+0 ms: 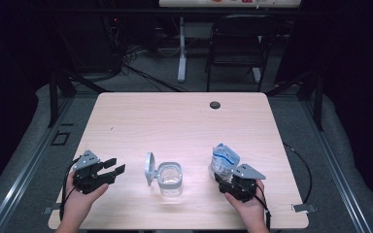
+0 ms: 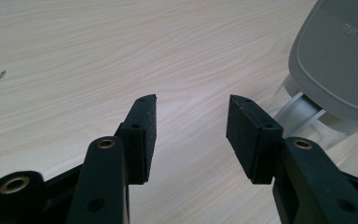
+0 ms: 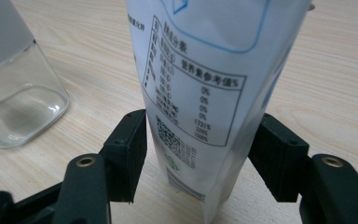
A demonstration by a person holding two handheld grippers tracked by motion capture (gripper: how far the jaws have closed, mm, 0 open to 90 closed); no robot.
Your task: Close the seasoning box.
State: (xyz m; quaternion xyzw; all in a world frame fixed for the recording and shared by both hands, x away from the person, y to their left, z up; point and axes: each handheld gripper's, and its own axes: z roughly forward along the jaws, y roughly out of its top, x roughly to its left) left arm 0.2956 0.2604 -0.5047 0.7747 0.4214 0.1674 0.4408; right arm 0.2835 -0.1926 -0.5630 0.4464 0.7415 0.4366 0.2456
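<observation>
A white pouch (image 1: 224, 158) with blue print and a nutrition table stands upright on the table at the right. My right gripper (image 1: 233, 180) is open. Its jaws straddle the lower part of the pouch (image 3: 200, 116), and the pads (image 3: 130, 154) sit right at its sides without denting it. A clear glass jar (image 1: 170, 178) stands at the middle front, with its grey hinged lid (image 1: 149, 168) flipped up on the left. My left gripper (image 1: 110, 170) lies at the front left. It is open and empty, with its jaws aimed toward the jar's lid (image 2: 340, 56).
The jar's glass wall (image 3: 18, 102) stands close to the left of the pouch. A dark round grommet (image 1: 215, 105) sits near the far edge of the wooden table (image 1: 175, 121). A black chair (image 1: 238, 43) and cables are on the floor beyond.
</observation>
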